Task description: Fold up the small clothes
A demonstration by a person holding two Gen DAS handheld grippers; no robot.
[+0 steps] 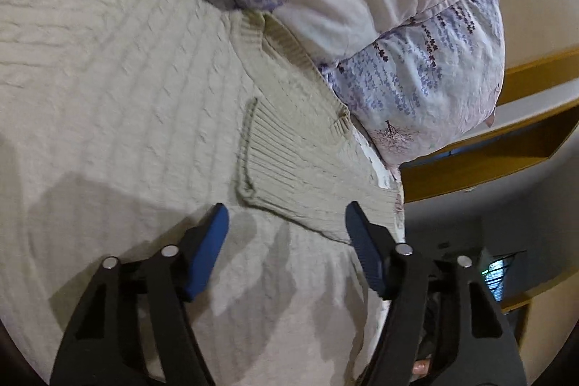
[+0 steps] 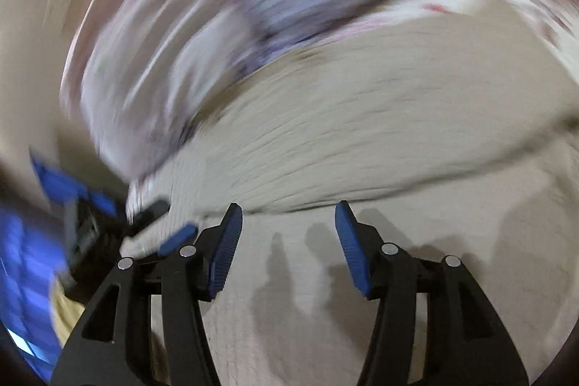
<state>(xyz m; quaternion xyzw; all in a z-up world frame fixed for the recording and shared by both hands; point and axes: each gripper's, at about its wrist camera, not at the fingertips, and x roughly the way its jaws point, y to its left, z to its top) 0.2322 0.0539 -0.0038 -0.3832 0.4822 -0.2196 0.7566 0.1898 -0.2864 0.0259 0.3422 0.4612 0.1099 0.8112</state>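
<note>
Cream knit sweater (image 1: 296, 147) lies on the bed, its ribbed sleeve (image 1: 267, 165) running twelve to five just ahead of the spread, empty left gripper (image 1: 286, 223), nearer than the equally spread right gripper (image 2: 287, 221).

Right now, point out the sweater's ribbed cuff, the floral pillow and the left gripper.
ribbed cuff (image 1: 267, 151), left wrist view, cuff's ribbing.
floral pillow (image 1: 434, 67), left wrist view, printed face.
left gripper (image 1: 286, 216), left wrist view, midway between fingers.
</note>
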